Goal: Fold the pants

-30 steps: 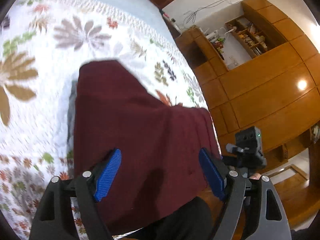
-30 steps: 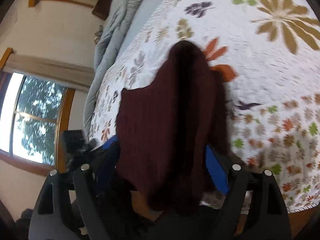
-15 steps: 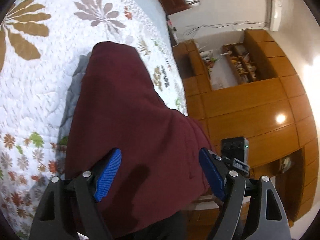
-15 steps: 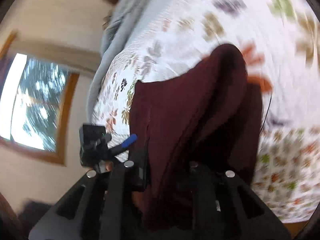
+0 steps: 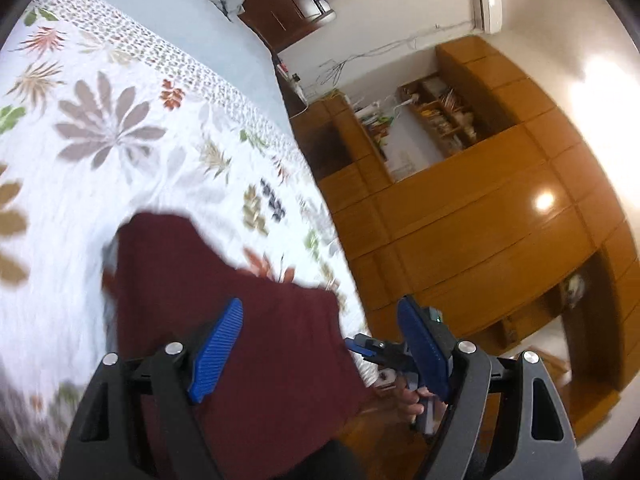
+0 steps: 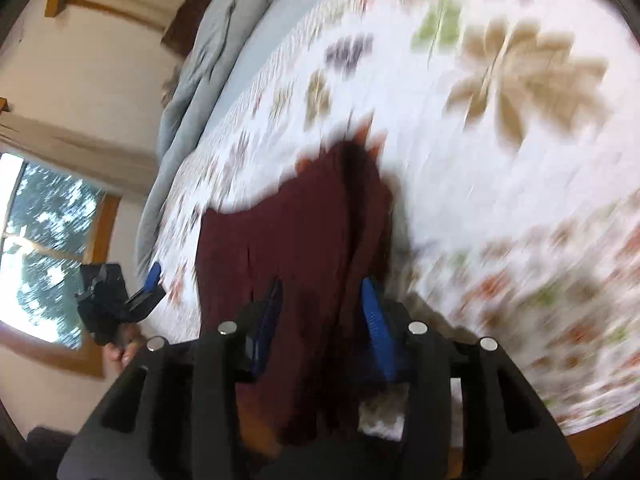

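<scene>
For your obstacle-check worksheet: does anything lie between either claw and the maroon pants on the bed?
Nothing visible does. The left claw stands wide open directly over the maroon pants, with no object between. The right claw has the pants' cloth between its partly closed fingers. Only the floral quilt surrounds the pants.

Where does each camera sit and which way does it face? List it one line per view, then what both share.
Left wrist: sits on the left gripper, looking along its open blue-padded fingers over the dark red fabric pants toward the wooden wardrobe wall; the right gripper and its hand show.
Right wrist: sits on the right gripper, facing up the floral white quilt toward the window; the left gripper shows.
Shared: pants, quilt.
</scene>
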The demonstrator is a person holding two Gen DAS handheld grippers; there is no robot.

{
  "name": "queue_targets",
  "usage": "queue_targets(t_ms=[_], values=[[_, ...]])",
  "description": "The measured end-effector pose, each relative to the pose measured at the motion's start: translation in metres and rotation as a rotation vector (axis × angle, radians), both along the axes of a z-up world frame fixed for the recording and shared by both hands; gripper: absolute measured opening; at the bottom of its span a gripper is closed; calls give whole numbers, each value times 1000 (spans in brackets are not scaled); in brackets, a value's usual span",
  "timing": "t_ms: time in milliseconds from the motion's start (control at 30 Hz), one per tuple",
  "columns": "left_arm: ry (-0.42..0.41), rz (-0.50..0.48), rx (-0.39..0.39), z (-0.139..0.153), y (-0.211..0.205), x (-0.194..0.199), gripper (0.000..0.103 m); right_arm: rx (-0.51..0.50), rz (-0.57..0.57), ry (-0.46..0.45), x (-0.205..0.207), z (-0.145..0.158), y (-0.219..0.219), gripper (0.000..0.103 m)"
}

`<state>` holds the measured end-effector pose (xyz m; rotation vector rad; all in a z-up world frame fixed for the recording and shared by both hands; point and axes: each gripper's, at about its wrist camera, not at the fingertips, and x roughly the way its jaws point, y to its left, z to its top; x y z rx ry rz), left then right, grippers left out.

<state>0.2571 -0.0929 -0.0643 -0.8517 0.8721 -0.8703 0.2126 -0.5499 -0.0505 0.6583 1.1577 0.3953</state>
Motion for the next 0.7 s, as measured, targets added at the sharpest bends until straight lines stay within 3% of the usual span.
queue_targets(t_ms=[67,133,233,267,333,367,433,533,600,700], values=[[59,-25,-26,-13,-3,26,80,46,0,-58,12,18,1,42],[140,-53,-40,-37,-7,53,80,160,65,-80,34,23,22,46],[208,-57,-6,-72,-5,72,80,236,117,2,62,-8,49,47],[227,-44,-1,-82,-4,75,75,239,114,36,69,-19,59,45],[267,-27,-14,-102,1,80,64,232,104,92,68,-48,51,10],[275,-23,-24,-110,3,79,58,210,90,115,64,-61,43,0],[266,-23,-29,-116,2,79,55,327,45,144,56,-78,21,0],[270,-14,-50,-119,3,78,55,263,61,116,46,-65,19,0],[281,0,-53,-113,8,76,56,232,55,107,41,-50,20,14],[199,28,-30,-81,17,53,65,253,91,53,19,-20,26,25]])
